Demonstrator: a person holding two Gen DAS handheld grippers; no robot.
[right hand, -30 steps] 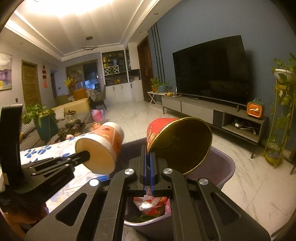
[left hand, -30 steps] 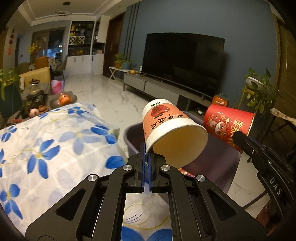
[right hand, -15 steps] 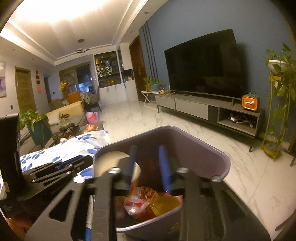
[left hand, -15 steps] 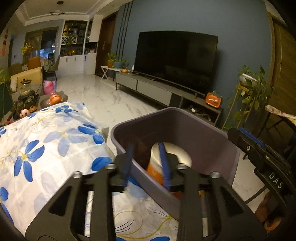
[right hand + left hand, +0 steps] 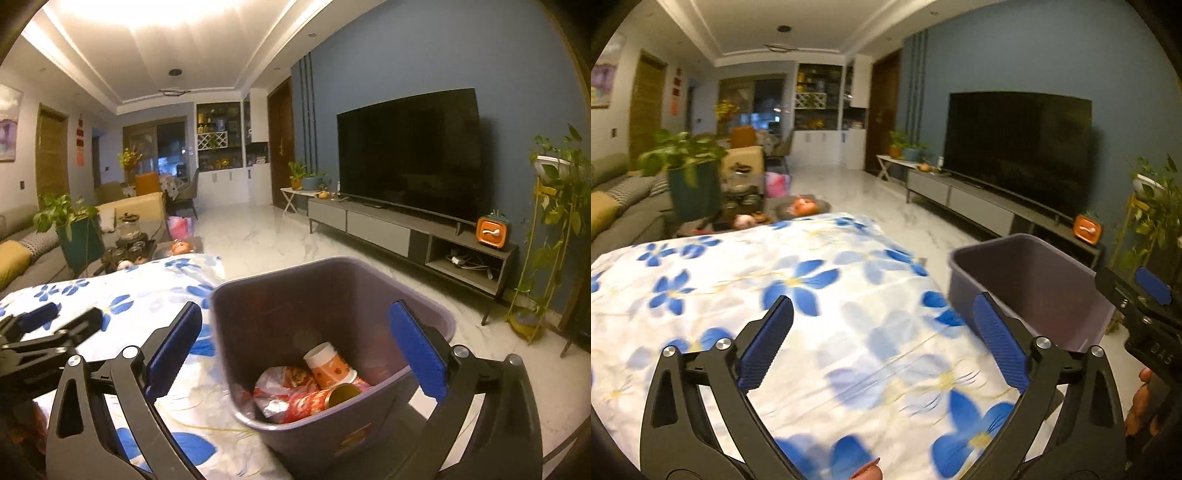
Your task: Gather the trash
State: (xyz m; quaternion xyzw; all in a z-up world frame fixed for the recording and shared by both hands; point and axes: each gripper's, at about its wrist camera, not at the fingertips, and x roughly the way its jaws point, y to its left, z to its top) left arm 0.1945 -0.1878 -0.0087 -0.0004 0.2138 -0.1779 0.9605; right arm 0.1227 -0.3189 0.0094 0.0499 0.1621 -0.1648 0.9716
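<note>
We are finding both the left gripper and right gripper opening their jaws, empty; the light, crushable orange-and-white paper cup is lying in the purple plastic bin, best taken at its rim.

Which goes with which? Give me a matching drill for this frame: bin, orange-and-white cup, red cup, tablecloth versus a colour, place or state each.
Things:
1. trash bin
2. orange-and-white cup
3. red cup
4. tablecloth

Descriptions:
A. white with blue flowers
B. lying in the bin, gold inside showing at its mouth
C. grey-purple, standing beside the table
D. lying in the bin behind the red one, white rim

Pairs: 1-C, 2-D, 3-B, 4-A
</note>
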